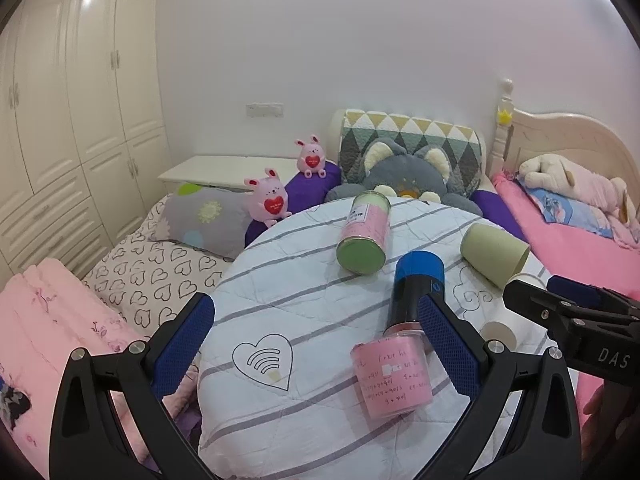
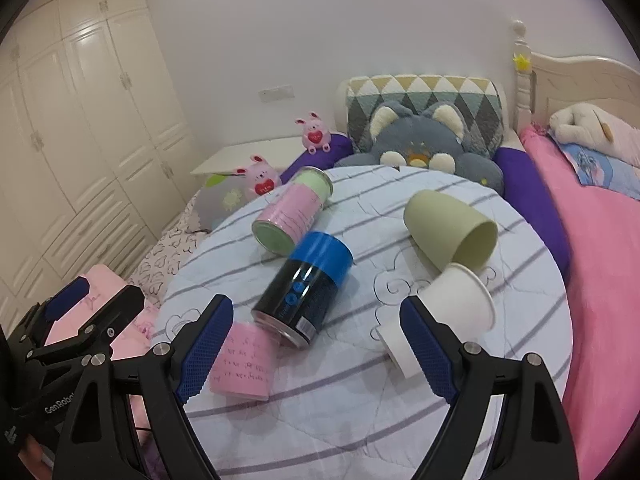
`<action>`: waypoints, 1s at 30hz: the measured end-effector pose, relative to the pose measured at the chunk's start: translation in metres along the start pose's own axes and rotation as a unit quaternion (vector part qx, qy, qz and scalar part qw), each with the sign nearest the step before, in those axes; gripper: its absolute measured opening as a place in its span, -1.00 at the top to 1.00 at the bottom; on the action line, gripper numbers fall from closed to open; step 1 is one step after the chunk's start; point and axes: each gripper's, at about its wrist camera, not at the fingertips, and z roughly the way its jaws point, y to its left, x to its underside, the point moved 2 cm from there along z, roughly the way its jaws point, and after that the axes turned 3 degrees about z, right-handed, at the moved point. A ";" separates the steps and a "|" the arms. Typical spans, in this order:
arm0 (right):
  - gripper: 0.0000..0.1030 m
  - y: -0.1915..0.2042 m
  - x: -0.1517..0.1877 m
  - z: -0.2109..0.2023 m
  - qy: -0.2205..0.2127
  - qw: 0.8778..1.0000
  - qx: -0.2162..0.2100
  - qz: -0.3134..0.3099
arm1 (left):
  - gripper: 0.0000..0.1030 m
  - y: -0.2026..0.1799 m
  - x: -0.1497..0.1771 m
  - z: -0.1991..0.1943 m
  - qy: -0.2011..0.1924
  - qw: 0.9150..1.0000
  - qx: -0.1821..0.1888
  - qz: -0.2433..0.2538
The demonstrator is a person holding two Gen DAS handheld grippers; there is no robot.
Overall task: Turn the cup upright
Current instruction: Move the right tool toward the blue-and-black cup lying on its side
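Observation:
Several cups lie on their sides on a round striped cushion [image 1: 280, 280] [image 2: 320, 400]. An olive green cup [image 1: 494, 254] [image 2: 452, 232] lies at the right, mouth toward me. A white paper cup [image 2: 460, 300] lies just in front of it, and a second white cup [image 2: 394, 346] [image 1: 500, 334] lies nearer. A blue-and-black can [image 1: 416, 292] [image 2: 306, 286], a pink-and-green can [image 1: 366, 232] [image 2: 294, 210] and a pink jar [image 1: 394, 380] [image 2: 244, 364] also lie there. My left gripper [image 1: 316, 340] is open and empty. My right gripper [image 2: 316, 344] is open and empty, its right finger beside the white cups.
The cushion rests on a bed with a heart-print sheet [image 1: 160, 272] and pink blankets [image 1: 48, 320] [image 2: 600, 280]. Plush toys [image 1: 408, 176] and pillows sit behind. White wardrobes [image 1: 72, 120] stand at the left.

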 end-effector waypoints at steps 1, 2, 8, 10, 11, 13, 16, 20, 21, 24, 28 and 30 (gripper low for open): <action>-0.68 0.000 -0.001 0.001 0.000 1.000 -0.002 0.001 | -1.00 0.000 0.000 0.000 0.001 1.000 -0.001 0.000; -0.68 -0.001 -0.002 0.002 0.002 1.000 -0.001 0.002 | -1.00 0.001 0.000 -0.001 0.000 1.000 -0.002 -0.001; -0.68 -0.002 -0.006 0.002 0.002 1.000 0.000 0.000 | -1.00 0.001 -0.003 0.000 0.001 1.000 0.000 -0.001; -0.68 -0.001 -0.007 0.001 0.000 1.000 -0.002 -0.002 | -1.00 0.001 -0.003 0.000 0.000 1.000 0.001 -0.003; -0.68 -0.001 -0.007 0.001 -0.001 1.000 -0.002 -0.002 | -1.00 0.000 -0.004 -0.001 0.000 1.000 0.003 -0.003; -0.68 -0.002 -0.007 -0.001 -0.002 1.000 -0.002 -0.002 | -1.00 -0.002 -0.004 -0.002 -0.001 1.000 0.003 -0.002; -0.68 -0.002 -0.006 -0.004 -0.005 1.000 -0.001 -0.003 | -1.00 -0.003 -0.003 -0.004 -0.001 1.000 0.006 -0.003; -0.68 -0.002 -0.005 -0.010 -0.010 1.000 -0.001 -0.005 | -1.00 -0.008 -0.002 -0.006 -0.001 1.000 0.009 -0.002; -0.68 -0.003 -0.004 -0.011 -0.010 1.000 -0.001 -0.005 | -1.00 -0.010 -0.002 -0.007 -0.001 1.000 0.012 -0.001; -0.68 -0.006 -0.004 -0.015 -0.012 1.000 0.000 -0.003 | -1.00 -0.015 -0.001 -0.009 -0.002 1.000 0.015 0.003; -0.68 -0.010 -0.005 -0.019 -0.014 1.000 0.002 -0.001 | -1.00 -0.020 -0.001 -0.012 -0.004 1.000 0.019 0.009; -0.68 -0.012 -0.005 -0.021 -0.016 1.000 0.003 0.000 | -1.00 -0.022 -0.001 -0.012 -0.004 1.000 0.021 0.010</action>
